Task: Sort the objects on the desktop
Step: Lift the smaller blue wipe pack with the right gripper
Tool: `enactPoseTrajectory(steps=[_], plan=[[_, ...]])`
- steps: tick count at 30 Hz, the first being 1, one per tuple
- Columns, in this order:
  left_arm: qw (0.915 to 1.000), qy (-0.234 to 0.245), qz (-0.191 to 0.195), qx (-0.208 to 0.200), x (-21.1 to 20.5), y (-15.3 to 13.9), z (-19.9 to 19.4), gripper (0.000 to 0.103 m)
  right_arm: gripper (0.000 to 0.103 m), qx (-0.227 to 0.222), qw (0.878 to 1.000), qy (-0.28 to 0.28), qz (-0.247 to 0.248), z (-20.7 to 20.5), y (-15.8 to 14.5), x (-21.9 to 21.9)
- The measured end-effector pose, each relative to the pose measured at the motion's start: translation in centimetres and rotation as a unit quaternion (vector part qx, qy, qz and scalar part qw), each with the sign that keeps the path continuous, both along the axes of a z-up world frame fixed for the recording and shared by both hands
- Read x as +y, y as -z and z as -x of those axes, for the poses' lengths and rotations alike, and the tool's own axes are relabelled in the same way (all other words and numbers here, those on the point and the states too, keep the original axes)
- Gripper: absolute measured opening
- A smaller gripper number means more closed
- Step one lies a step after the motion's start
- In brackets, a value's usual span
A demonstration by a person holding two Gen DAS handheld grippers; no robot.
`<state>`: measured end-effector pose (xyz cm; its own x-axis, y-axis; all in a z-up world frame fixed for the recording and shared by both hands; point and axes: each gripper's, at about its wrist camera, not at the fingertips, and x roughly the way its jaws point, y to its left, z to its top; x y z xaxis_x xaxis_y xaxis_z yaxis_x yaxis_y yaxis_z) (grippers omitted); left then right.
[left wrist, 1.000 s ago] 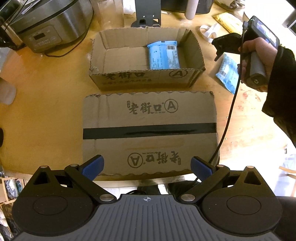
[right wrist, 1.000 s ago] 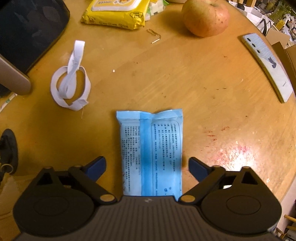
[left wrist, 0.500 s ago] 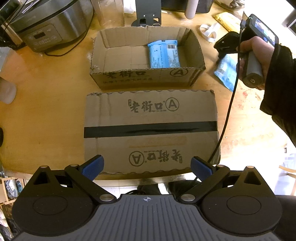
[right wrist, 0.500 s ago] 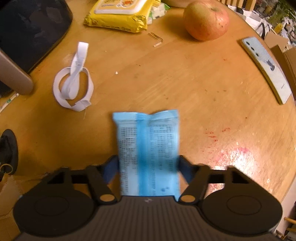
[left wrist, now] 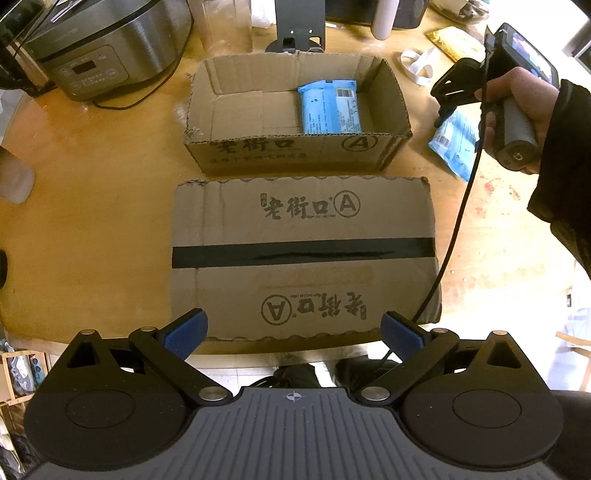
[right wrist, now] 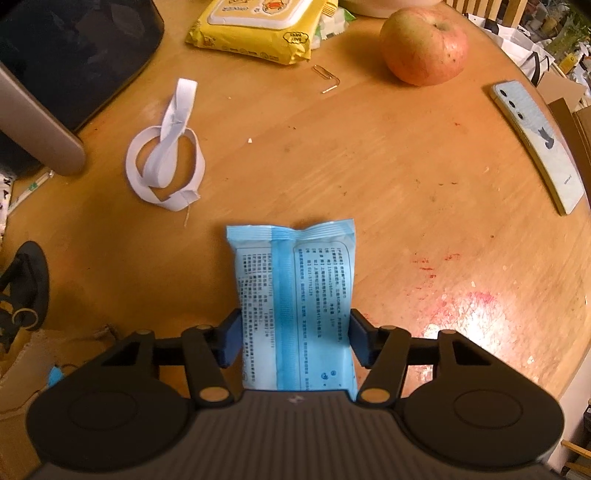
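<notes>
Your right tool (right wrist: 293, 341) had its two blue pads pressed against the long sides of a light blue packet (right wrist: 295, 295), closed on it near the end closest to you. The packet lay printed side up with its far end reaching out past the pads over the wooden surface (right wrist: 388, 184); whether it was lifted clear or touching the wood could not be told. Ahead of that tool and to its left sat a loop of white strap (right wrist: 166, 162). Farther ahead were a yellow wipes pack (right wrist: 255, 26), a paperclip (right wrist: 327, 77) and an apple (right wrist: 424, 44), with a phone (right wrist: 539, 144) lying face down off to the right.

Your left tool (left wrist: 293, 334) stood wide open, holding nothing, its blue pads hanging just over the near edge of a flat closed cardboard box (left wrist: 303, 254) crossed by black tape. Directly beyond that box stood an open cardboard box (left wrist: 295, 155), and a second blue packet (left wrist: 328, 107) lay inside it toward the right wall. To the right of the open box, your right hand (left wrist: 517, 107) gripped the handle of the other tool, with the held packet showing beneath it, near the surface. A silver cooker (left wrist: 99, 44) sat far ahead on the left.
</notes>
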<state>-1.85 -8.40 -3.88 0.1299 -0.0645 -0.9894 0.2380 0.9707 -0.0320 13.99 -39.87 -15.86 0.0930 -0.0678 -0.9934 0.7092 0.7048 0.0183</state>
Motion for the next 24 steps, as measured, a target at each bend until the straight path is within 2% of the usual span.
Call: enactPoseTrajectory(steps=[15,24], plan=[[0.9999,0.005,0.008,-0.005,0.3,-0.2,0.5,0.103,0.057,-0.004,1.0,-0.021,-0.022,0.3,-3.2,0.7],[0.9999,0.005,0.013,-0.009,0.8,-0.3,0.8,0.103,0.057,-0.009,0.999,-0.037,-0.029,-0.2,-3.9,0.6]])
